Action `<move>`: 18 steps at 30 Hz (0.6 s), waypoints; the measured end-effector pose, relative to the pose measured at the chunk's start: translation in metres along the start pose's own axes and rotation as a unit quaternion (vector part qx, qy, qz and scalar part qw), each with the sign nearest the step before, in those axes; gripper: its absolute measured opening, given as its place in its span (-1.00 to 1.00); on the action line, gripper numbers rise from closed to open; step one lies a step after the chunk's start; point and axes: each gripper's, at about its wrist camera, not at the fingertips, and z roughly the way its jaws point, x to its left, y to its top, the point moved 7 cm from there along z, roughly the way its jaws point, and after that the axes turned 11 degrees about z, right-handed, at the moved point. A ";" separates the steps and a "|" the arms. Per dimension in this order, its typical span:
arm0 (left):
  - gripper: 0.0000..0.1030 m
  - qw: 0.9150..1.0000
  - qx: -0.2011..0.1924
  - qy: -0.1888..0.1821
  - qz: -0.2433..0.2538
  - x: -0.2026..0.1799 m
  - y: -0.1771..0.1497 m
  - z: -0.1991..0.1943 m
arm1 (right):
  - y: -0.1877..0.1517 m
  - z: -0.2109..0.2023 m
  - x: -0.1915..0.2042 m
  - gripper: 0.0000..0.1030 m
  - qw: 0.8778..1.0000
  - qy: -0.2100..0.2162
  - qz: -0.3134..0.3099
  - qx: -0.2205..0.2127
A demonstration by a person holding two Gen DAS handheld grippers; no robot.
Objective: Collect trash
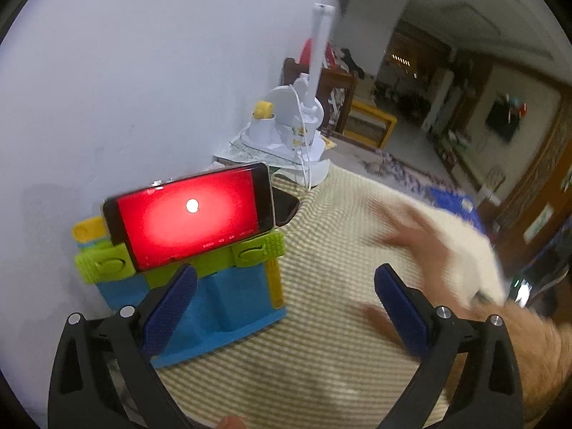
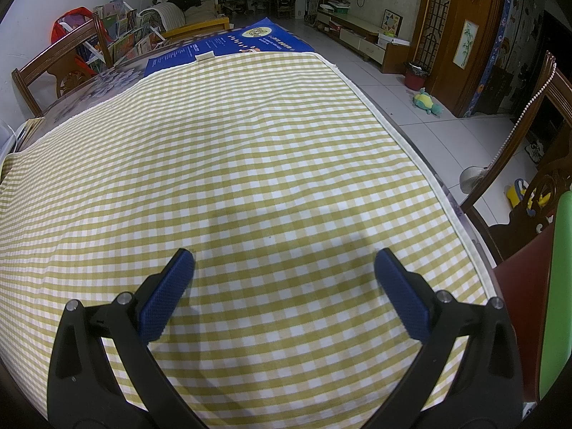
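Note:
My left gripper [image 1: 284, 279] is open and empty, low over a table with a yellow-and-white checked cloth [image 1: 321, 236]. A blurred bare hand [image 1: 422, 239] holding something white and crumpled [image 1: 461, 236] moves over the cloth just right of the gripper. My right gripper [image 2: 284, 264] is open and empty above the same checked cloth [image 2: 250, 150]. No trash shows in the right wrist view.
A phone with a red screen [image 1: 189, 214] stands on a blue, green and yellow toy-block stand [image 1: 214, 286] by the white wall. A white lamp base [image 1: 289, 125] with cable sits behind it. Wooden chairs [image 2: 529, 193] stand at the table's sides. A blue poster [image 2: 228, 44] lies at the far end.

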 end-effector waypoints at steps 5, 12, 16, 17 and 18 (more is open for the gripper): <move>0.85 0.998 -0.005 -0.056 -0.008 -0.042 0.004 0.016 | 0.000 0.000 0.000 0.94 1.000 0.000 0.000 0.000; 0.85 0.990 0.024 -0.096 0.105 -0.180 0.004 0.057 | 0.000 0.000 0.000 0.94 1.000 0.000 0.000 0.000; 0.85 0.984 0.030 -0.110 0.133 -0.245 0.000 0.075 | 0.000 0.000 0.000 0.94 1.000 0.000 0.000 0.000; 0.85 0.984 0.035 -0.103 0.143 -0.260 -0.001 0.079 | 0.000 0.000 0.000 0.94 1.000 0.000 0.000 0.000; 0.85 0.983 0.037 -0.101 0.150 -0.268 -0.001 0.080 | 0.000 0.000 0.000 0.94 1.000 0.000 0.000 0.000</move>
